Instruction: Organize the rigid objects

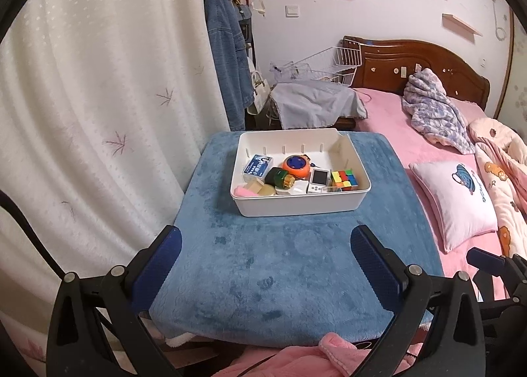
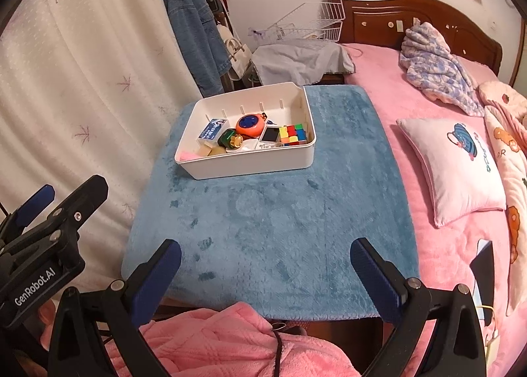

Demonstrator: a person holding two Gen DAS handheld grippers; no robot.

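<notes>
Found blue-covered desk [image 2: 280, 228] bare across its near half, white bin [image 1: 296, 207] set at far edge, apparently to gather all loose items: puzzle cube [image 1: 344, 179], orange round gadget [image 1: 296, 164], blue card box [image 1: 258, 166], green bottle [image 1: 280, 177]. Noted left gripper [image 1: 265, 256] and right gripper [image 2: 265, 265] hovering low at near edge, jaws spread wide, nothing held. Could not identify pale pieces behind bin's front wall, partly hidden.
</notes>
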